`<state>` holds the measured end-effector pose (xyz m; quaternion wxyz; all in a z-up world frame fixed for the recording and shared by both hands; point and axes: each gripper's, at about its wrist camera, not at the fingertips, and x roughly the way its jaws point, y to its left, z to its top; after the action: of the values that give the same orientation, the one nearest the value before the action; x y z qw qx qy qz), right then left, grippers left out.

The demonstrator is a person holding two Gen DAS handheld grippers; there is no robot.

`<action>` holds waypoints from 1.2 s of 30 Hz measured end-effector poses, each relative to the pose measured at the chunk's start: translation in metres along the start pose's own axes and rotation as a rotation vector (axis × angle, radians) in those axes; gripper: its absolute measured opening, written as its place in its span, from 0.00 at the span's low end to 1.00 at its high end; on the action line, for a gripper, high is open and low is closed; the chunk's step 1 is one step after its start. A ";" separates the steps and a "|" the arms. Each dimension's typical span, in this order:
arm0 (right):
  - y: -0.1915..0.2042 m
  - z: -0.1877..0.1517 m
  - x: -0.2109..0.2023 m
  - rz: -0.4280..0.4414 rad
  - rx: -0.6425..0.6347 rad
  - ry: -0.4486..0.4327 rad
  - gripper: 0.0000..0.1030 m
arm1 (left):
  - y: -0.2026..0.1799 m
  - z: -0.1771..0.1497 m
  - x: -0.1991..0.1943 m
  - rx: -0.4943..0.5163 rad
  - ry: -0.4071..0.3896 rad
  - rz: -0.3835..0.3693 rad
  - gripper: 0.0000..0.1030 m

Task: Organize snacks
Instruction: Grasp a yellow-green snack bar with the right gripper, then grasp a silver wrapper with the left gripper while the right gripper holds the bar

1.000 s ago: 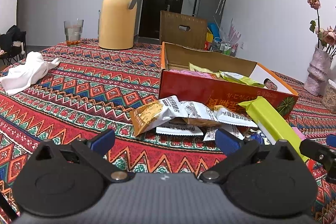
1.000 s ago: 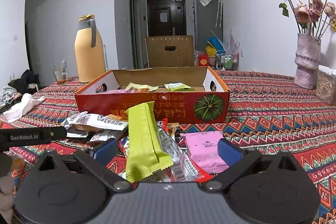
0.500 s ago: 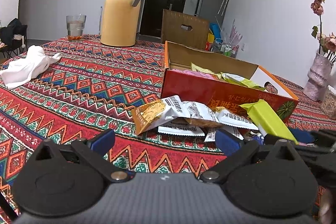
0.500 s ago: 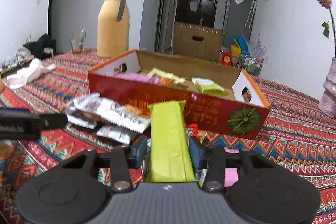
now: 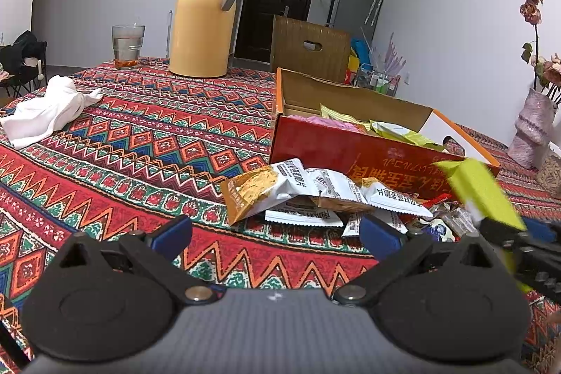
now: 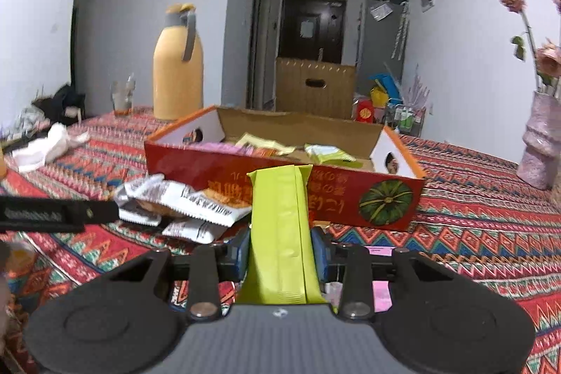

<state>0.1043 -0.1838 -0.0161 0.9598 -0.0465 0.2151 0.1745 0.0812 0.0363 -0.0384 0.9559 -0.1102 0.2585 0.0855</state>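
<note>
A long lime-green snack packet (image 6: 280,219) stands between the blue pads of my right gripper (image 6: 279,249), whose jaws are closing and press on both its sides. In the left wrist view the same green packet (image 5: 480,195) hangs raised at the right, above the pile, held by the right gripper (image 5: 522,233). The red snack box (image 6: 350,195) lies just beyond, open-topped, with several packets inside. White-and-orange packets (image 5: 280,191) lie heaped in front of the box (image 5: 333,149). My left gripper (image 5: 275,233) is open, with only tablecloth between its fingers, short of the heap.
A yellow thermos (image 5: 203,20) and a glass (image 5: 128,46) stand at the back left, a white cloth (image 5: 49,111) at the left. A pink vase (image 5: 533,128) with flowers stands at the right. A pink packet (image 6: 380,290) lies under the right gripper.
The right gripper went from wide open to shut on the green packet and lifted it off the pile. The left gripper kept still and open.
</note>
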 end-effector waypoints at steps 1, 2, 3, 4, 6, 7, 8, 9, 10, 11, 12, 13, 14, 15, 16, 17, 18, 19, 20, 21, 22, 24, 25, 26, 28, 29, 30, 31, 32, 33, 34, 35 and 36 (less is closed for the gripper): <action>-0.003 -0.001 -0.006 -0.002 0.012 -0.010 0.34 | -0.001 0.000 0.001 0.004 0.005 0.007 1.00; -0.005 -0.002 -0.012 -0.005 0.023 -0.018 0.34 | -0.002 0.000 0.002 0.010 0.012 0.009 1.00; -0.008 -0.003 -0.017 -0.010 0.033 -0.027 0.34 | -0.003 0.001 0.002 0.017 0.021 0.008 1.00; -0.012 -0.005 -0.023 -0.015 0.043 -0.036 0.34 | -0.004 0.001 0.002 0.023 0.029 0.006 1.00; -0.019 -0.008 -0.034 -0.024 0.061 -0.052 0.34 | -0.009 0.002 0.000 0.039 0.049 0.007 1.00; -0.022 -0.011 -0.039 -0.028 0.071 -0.059 0.34 | -0.012 0.002 -0.002 0.040 0.065 0.003 1.00; -0.026 -0.012 -0.043 -0.032 0.080 -0.065 0.34 | -0.015 0.001 -0.003 0.036 0.087 -0.008 1.00; -0.029 -0.015 -0.047 -0.036 0.090 -0.070 0.34 | -0.020 0.000 -0.004 0.034 0.111 -0.023 1.00; -0.032 -0.017 -0.050 -0.038 0.100 -0.073 0.34 | -0.026 -0.001 -0.007 0.039 0.124 -0.035 1.00; -0.035 -0.020 -0.053 -0.039 0.112 -0.076 0.34 | -0.032 -0.003 -0.011 0.050 0.127 -0.044 1.00; -0.038 -0.023 -0.056 -0.038 0.121 -0.077 0.34 | -0.039 -0.005 -0.015 0.061 0.129 -0.050 1.00; -0.040 -0.026 -0.058 -0.038 0.128 -0.078 0.34 | -0.045 -0.006 -0.018 0.070 0.133 -0.056 1.00; -0.042 -0.029 -0.060 -0.036 0.134 -0.078 0.34 | -0.052 -0.007 -0.021 0.077 0.138 -0.064 1.00; -0.044 -0.032 -0.062 -0.035 0.140 -0.078 0.34 | -0.057 -0.009 -0.024 0.083 0.142 -0.070 1.00; -0.045 -0.034 -0.063 -0.033 0.144 -0.078 0.34 | -0.064 -0.011 -0.026 0.091 0.146 -0.073 1.00; -0.046 -0.037 -0.065 -0.032 0.149 -0.079 0.34 | -0.071 -0.013 -0.028 0.100 0.151 -0.073 1.00; -0.048 -0.039 -0.066 -0.028 0.152 -0.080 0.34 | -0.077 -0.015 -0.028 0.106 0.158 -0.074 1.00; -0.048 -0.041 -0.067 -0.025 0.156 -0.080 0.34 | -0.082 -0.017 -0.028 0.111 0.165 -0.076 1.00; -0.050 -0.043 -0.068 -0.021 0.160 -0.080 0.34 | -0.087 -0.020 -0.027 0.116 0.174 -0.076 1.00; -0.051 -0.045 -0.070 -0.018 0.163 -0.081 0.34 | -0.093 -0.023 -0.026 0.120 0.183 -0.069 1.00; -0.052 -0.047 -0.071 -0.016 0.166 -0.082 0.34 | -0.097 -0.024 -0.024 0.120 0.191 -0.061 1.00; -0.056 -0.051 -0.074 -0.014 0.171 -0.085 0.34 | -0.103 -0.029 -0.020 0.122 0.210 -0.044 1.00; -0.058 -0.053 -0.075 -0.014 0.176 -0.084 0.34 | -0.105 -0.031 -0.018 0.125 0.218 -0.035 1.00; -0.060 -0.055 -0.075 -0.014 0.181 -0.084 0.34 | -0.107 -0.034 -0.016 0.128 0.226 -0.027 1.00; -0.064 -0.059 -0.078 -0.015 0.191 -0.083 0.34 | -0.109 -0.038 -0.012 0.124 0.237 -0.015 1.00; -0.066 -0.061 -0.078 -0.014 0.196 -0.083 0.34 | -0.109 -0.040 -0.010 0.124 0.242 -0.008 1.00; -0.067 -0.062 -0.079 -0.013 0.200 -0.083 0.34 | -0.110 -0.042 -0.008 0.123 0.243 -0.003 1.00; -0.067 -0.063 -0.079 -0.012 0.202 -0.082 0.34 | -0.111 -0.043 -0.007 0.128 0.245 -0.001 0.99; -0.068 -0.064 -0.079 -0.011 0.204 -0.081 0.34 | -0.112 -0.045 -0.007 0.135 0.251 -0.006 0.95; -0.069 -0.065 -0.080 -0.009 0.206 -0.081 0.34 | -0.113 -0.047 -0.008 0.145 0.247 -0.004 0.92; -0.069 -0.066 -0.080 -0.007 0.207 -0.081 0.34 | -0.114 -0.048 -0.010 0.153 0.238 -0.003 0.90; -0.069 -0.066 -0.081 -0.006 0.207 -0.080 0.34 | -0.114 -0.049 -0.012 0.158 0.228 -0.011 0.82; -0.068 -0.067 -0.081 -0.005 0.207 -0.080 0.34 | -0.114 -0.050 -0.014 0.161 0.222 -0.020 0.73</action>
<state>0.0338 -0.2841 -0.0411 0.9676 0.0592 0.1935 0.1509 0.0709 -0.0874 -0.0542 0.9280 -0.0446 0.3675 0.0421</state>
